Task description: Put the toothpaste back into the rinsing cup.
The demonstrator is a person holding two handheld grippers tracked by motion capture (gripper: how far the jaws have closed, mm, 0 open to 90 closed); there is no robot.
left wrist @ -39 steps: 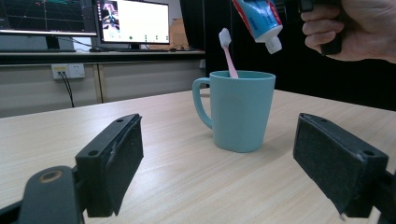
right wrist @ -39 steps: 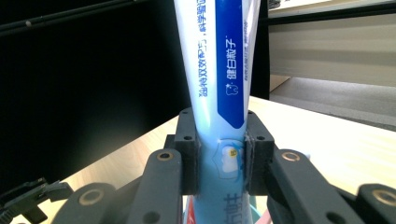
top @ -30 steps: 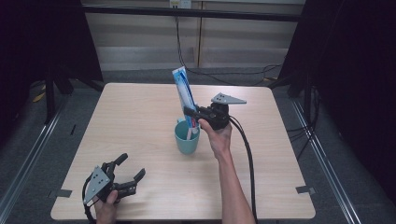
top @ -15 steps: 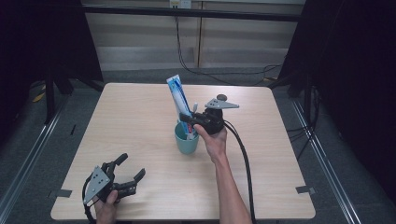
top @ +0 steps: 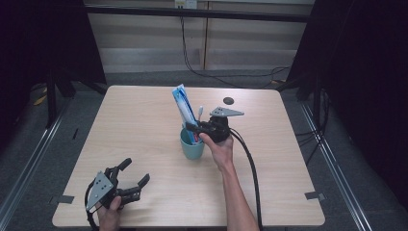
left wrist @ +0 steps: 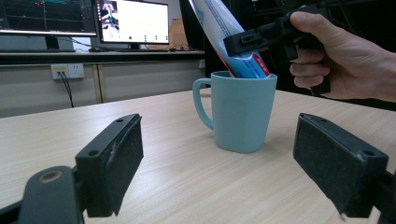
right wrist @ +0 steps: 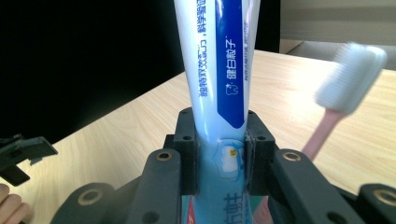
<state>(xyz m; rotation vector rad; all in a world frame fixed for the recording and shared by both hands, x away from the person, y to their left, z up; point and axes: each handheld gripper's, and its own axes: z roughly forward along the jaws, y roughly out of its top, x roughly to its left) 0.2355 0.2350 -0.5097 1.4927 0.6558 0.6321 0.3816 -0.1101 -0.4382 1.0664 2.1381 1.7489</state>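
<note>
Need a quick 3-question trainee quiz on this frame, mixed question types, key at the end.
1. True or false: the right tongs are shut on the toothpaste tube.
2. What stands in the teal mug beside the tube? A) a spoon B) a toothbrush C) a pen
3. Fill in: the left tongs rest near the table's ____ edge, jaws apart and holding nothing.

Key: 1 true. 2 B. 3 front (the person's side).
</note>
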